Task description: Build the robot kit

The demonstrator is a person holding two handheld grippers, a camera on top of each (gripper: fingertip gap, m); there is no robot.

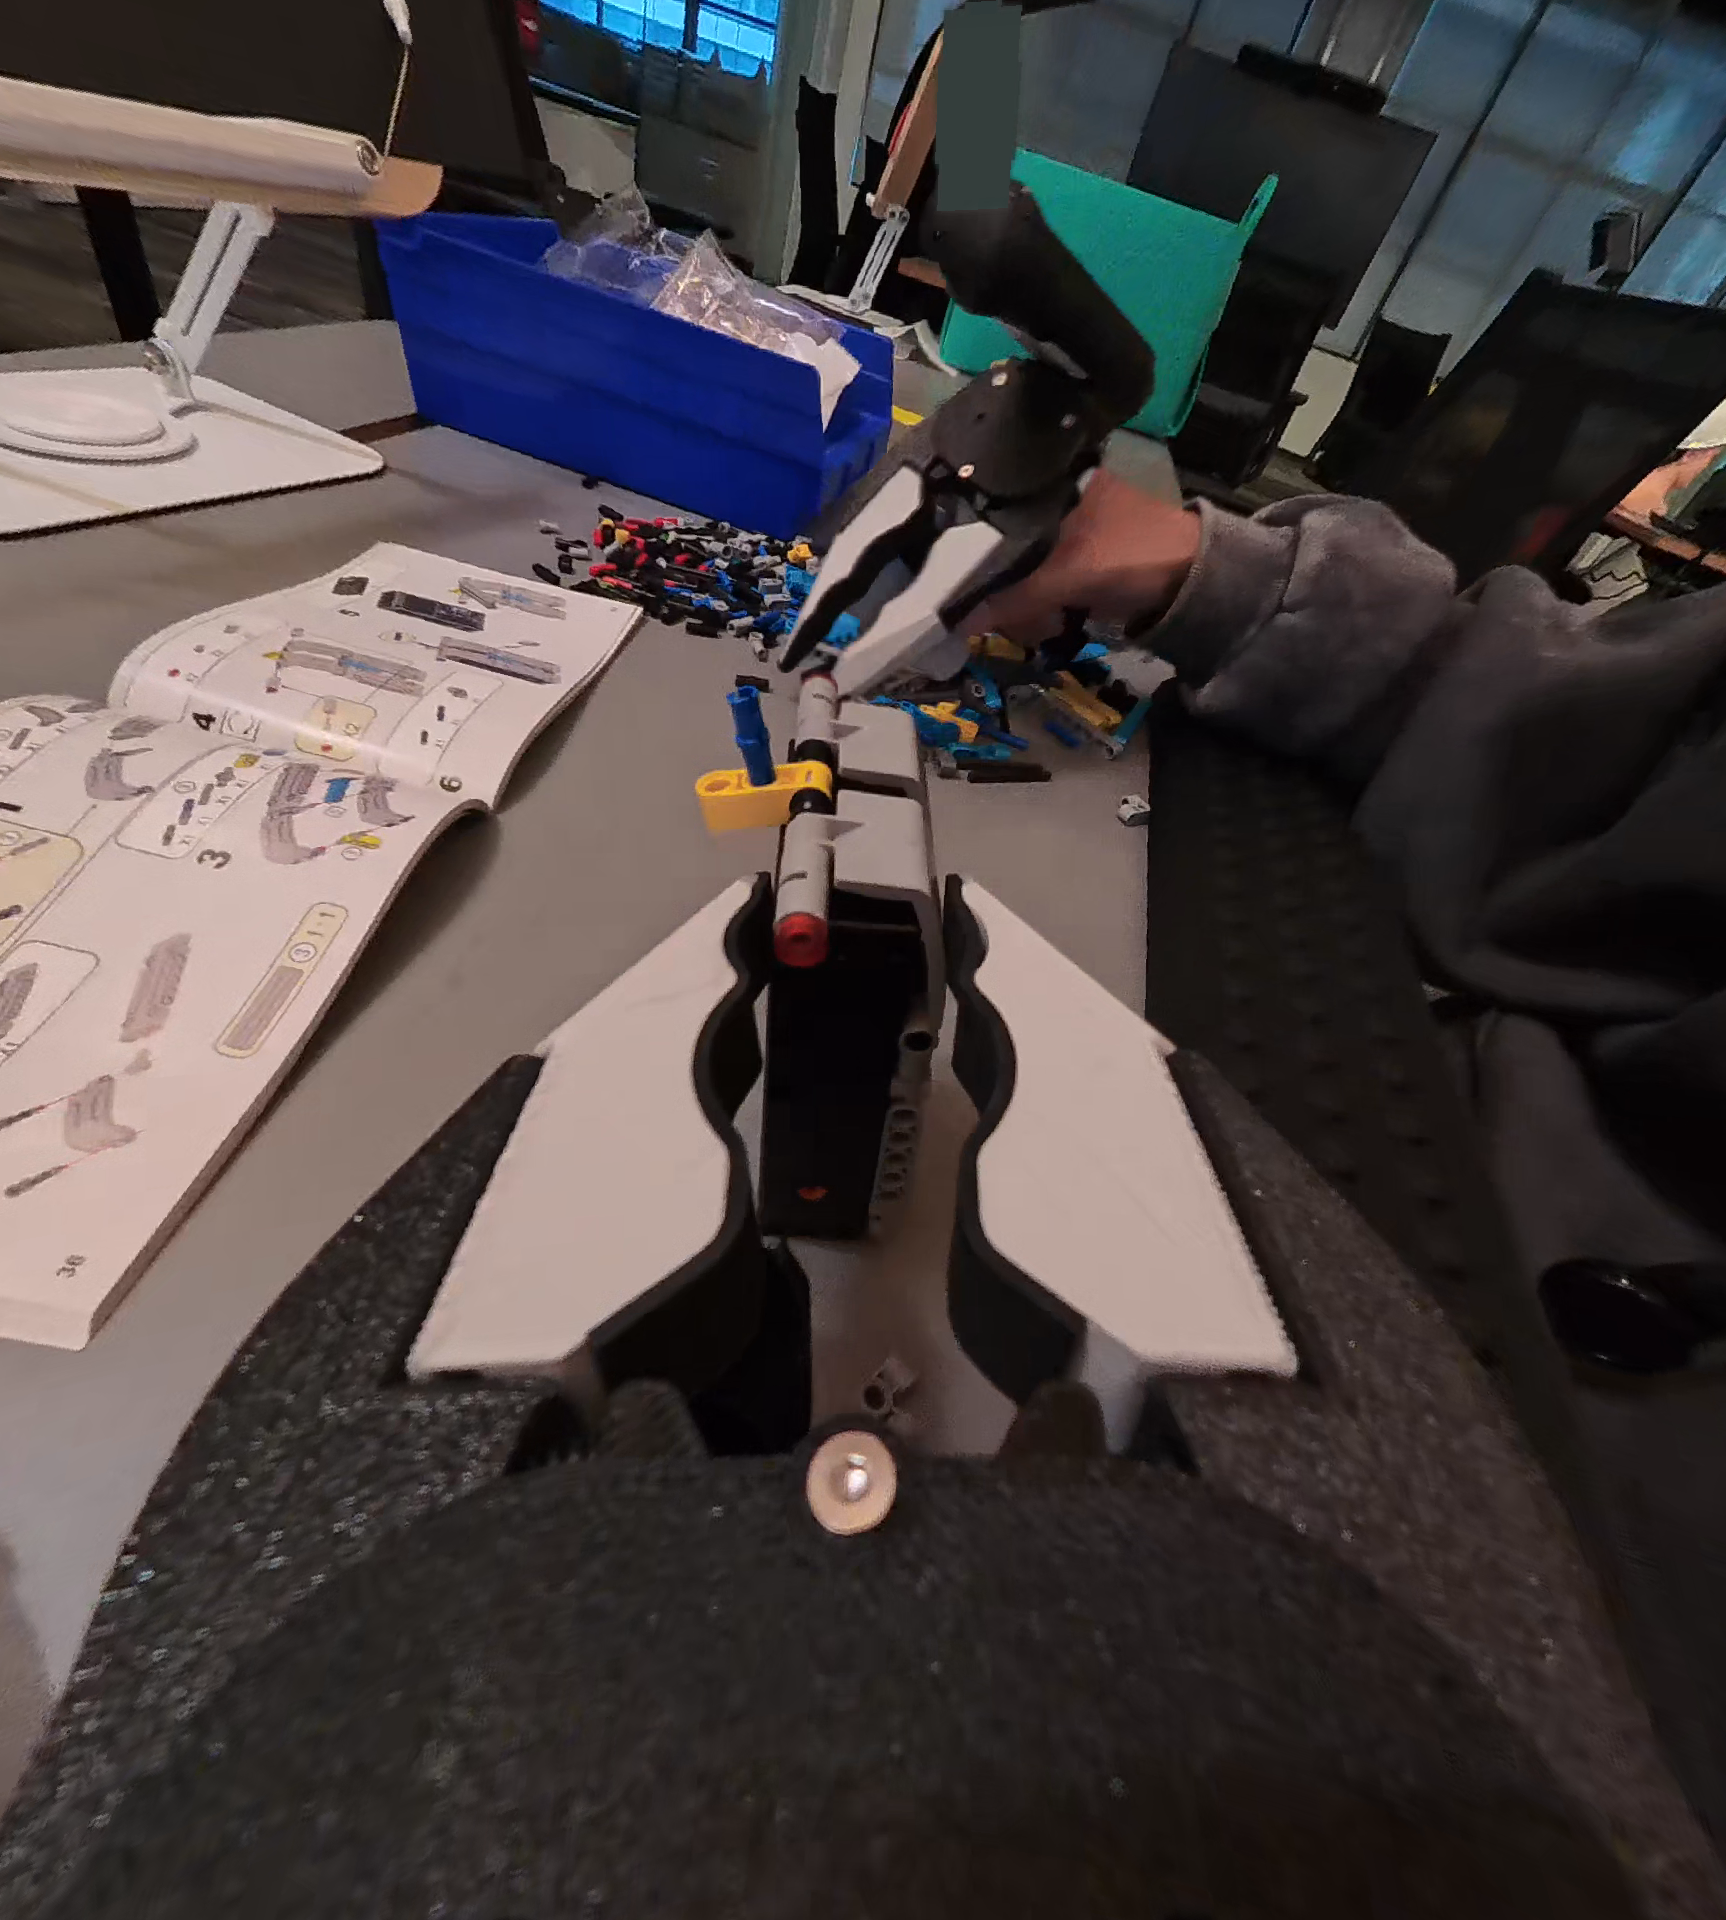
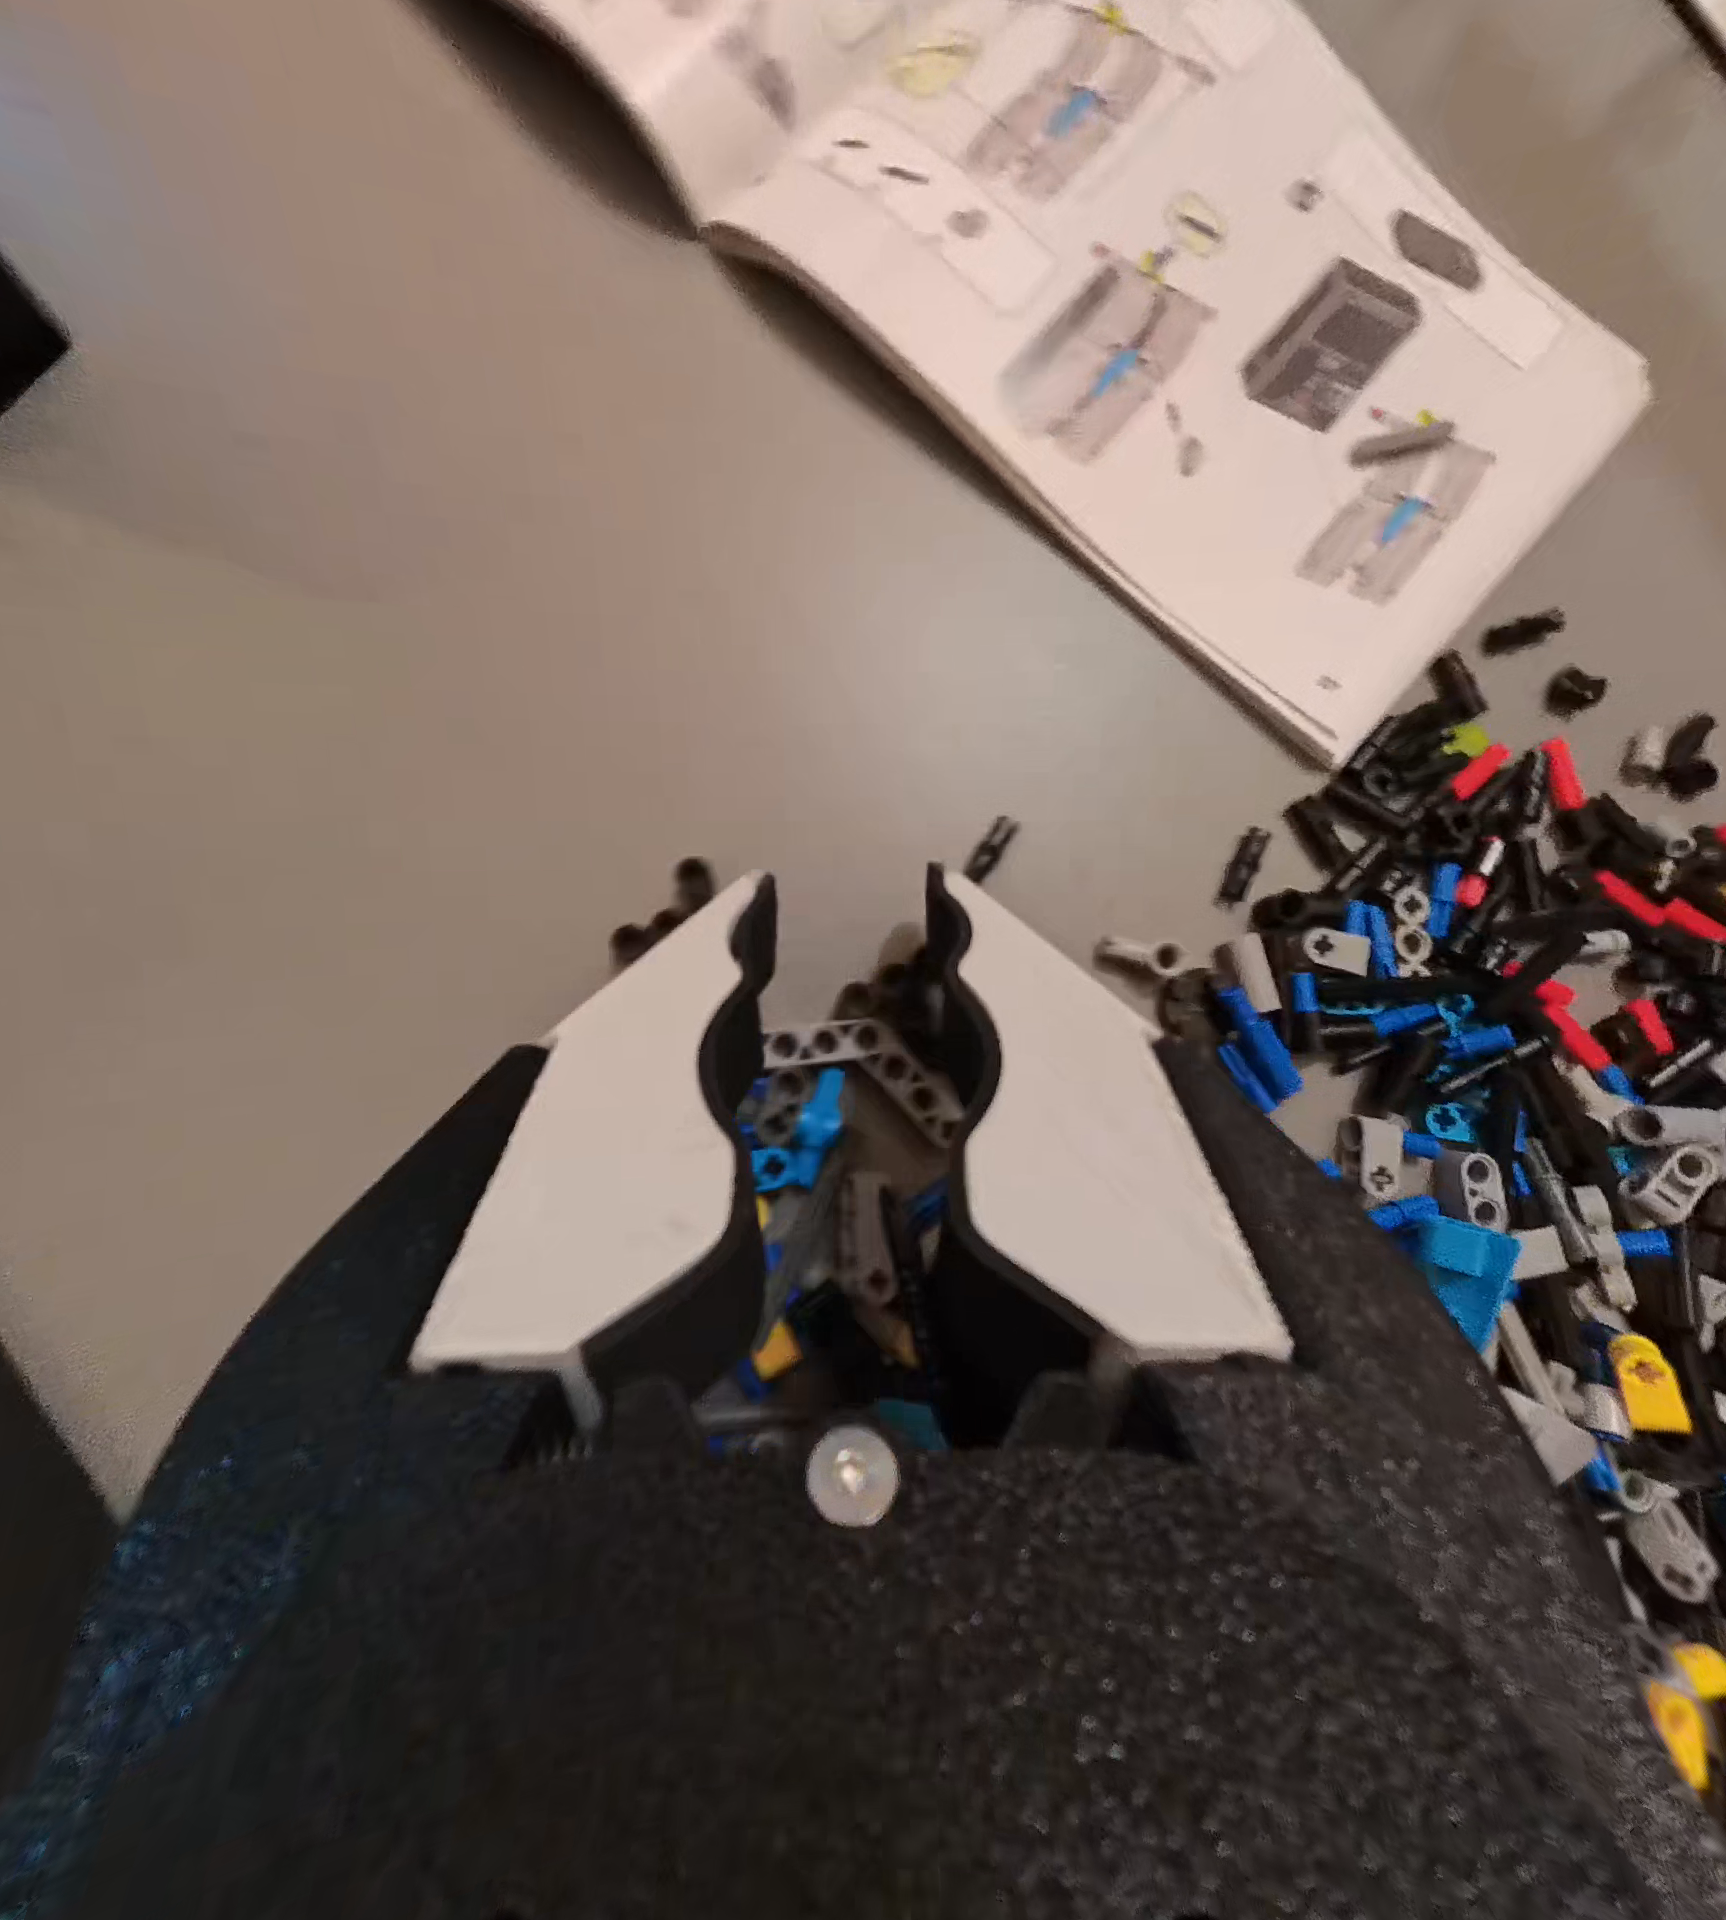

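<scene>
Your left gripper (image 1: 851, 894) is pinching a black and grey brick assembly (image 1: 854, 1049) between its 2 fingers, so its tongs are pressed against the sides of this block. The assembly reaches forward, away from the camera, and carries a grey rod with a red end cap (image 1: 803, 894) along its left upper edge. A yellow connector (image 1: 757, 795) sticks out to the left of the assembly, and a blue pin (image 1: 750, 730) stands upright in it. Your right gripper (image 1: 828, 649) comes down to the far end of the assembly; its tips are at the far end of the rod, but I cannot tell from this view if they touch it. In the right wrist view the tongs of the right gripper (image 2: 848, 883) are spread with a clear gap, and nothing is held between them. Your right hand (image 1: 1098, 561), in a grey sleeve, holds this gripper behind the assembly. A pile of small loose parts (image 1: 693, 566) in black, red, blue and grey lies on the grey table (image 1: 526, 935) beyond the assembly. An open instruction booklet (image 1: 163, 883) lies to the left of the assembly. A blue bin (image 1: 630, 384) with clear plastic bags (image 1: 703, 275) stands behind the pile, far from the assembly, and a white lamp stand (image 1: 111, 426) is far to the left of it.
</scene>
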